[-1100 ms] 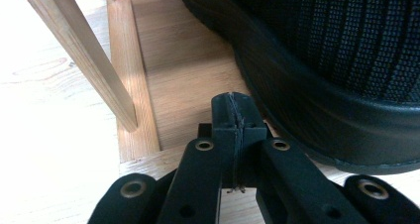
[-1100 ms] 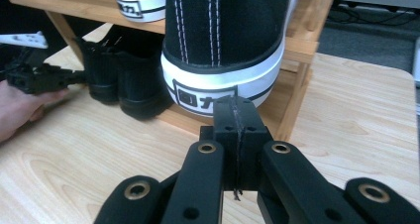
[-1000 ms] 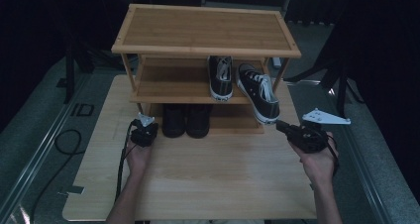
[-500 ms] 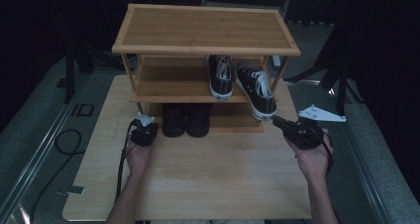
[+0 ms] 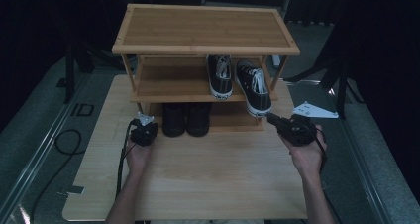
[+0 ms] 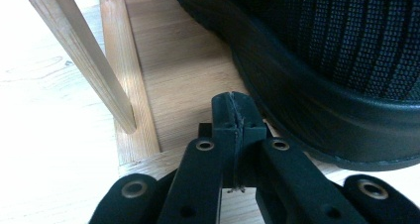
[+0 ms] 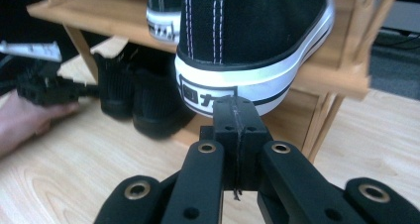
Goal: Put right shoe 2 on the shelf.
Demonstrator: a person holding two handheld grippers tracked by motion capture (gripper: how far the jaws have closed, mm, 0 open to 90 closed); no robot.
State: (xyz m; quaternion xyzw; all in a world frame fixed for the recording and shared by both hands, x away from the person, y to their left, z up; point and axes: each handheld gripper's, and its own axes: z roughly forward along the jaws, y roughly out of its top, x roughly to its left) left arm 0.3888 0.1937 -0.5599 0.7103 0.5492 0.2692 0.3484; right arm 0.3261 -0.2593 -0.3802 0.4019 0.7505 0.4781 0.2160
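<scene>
Right gripper (image 7: 236, 110) (jaws together) apparently just behind the sneaker (image 7: 247, 45); left gripper (image 6: 233, 107) likewise closed.

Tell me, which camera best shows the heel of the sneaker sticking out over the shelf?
The right gripper view: the sneaker's heel sits close up, logo readable. The high view shows that sneaker from above, laces up. The left gripper view faces a black shoe instead.

We see both forearms entering from six o'clock. The left gripper (image 5: 145, 126) points toward twelve, jaws pressed together. The right gripper (image 5: 271, 118) aims toward ten, jaws likewise closed with nothing between them; its hand (image 5: 307, 152) seems slightly raised.
</scene>
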